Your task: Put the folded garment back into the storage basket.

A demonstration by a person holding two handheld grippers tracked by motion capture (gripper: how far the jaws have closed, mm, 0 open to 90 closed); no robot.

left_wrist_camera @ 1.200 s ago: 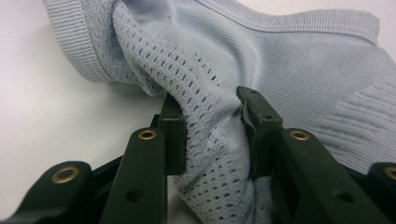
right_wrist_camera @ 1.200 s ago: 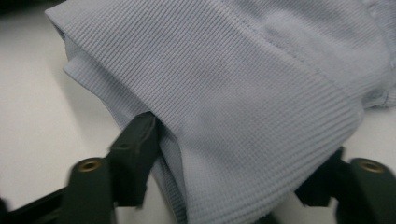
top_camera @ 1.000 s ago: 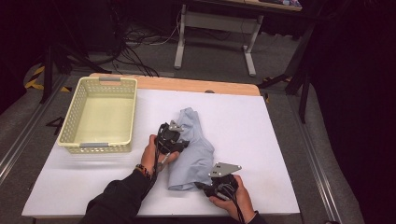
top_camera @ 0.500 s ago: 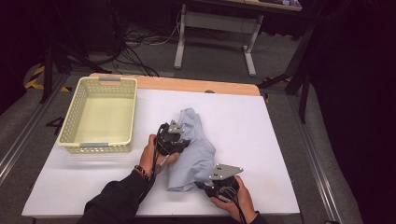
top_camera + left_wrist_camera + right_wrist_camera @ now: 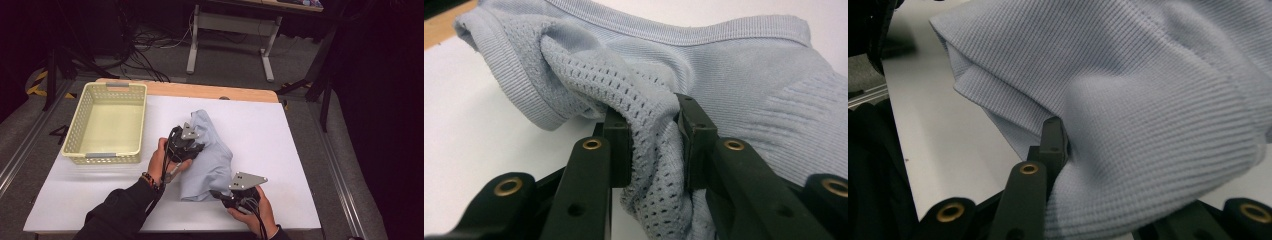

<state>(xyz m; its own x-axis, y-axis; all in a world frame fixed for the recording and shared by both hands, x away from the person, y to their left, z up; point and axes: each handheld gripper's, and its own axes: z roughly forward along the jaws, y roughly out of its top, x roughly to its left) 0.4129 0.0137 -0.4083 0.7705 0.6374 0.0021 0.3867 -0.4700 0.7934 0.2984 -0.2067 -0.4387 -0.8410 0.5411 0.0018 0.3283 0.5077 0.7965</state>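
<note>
White table (image 5: 300, 150) surface is noted, with a wooden strip along its far edge; dark floor, cables and a desk frame are seen behind it. A cream basket (image 5: 80, 135) is set at the far left of the table, and nothing is seen inside it.

A pale blue garment (image 5: 212, 155) is found bunched at the middle of the table, just right of the basket but apart from it. Ribbed bands and a mesh panel are made out in the left gripper view.

The left gripper (image 5: 192, 150) is applied to the garment's left edge. Its jaws have just been closing and are now drawn in on a fold of mesh cloth (image 5: 651, 145), which is pinched between the pads. The right gripper (image 5: 220, 194) is applied at the near edge; its jaws have likewise just been closing, and ribbed cloth (image 5: 1128, 150) is draped over and gripped between them (one jaw is hidden under the fabric).

Step in hand, as judged: both holds are taken and a lift is being prepared. The next move is judged to call for both grips to be raised together, the cloth kept taut between them, then carried left over the basket rim.

No brand, label or legible writing is found on any item.
</note>
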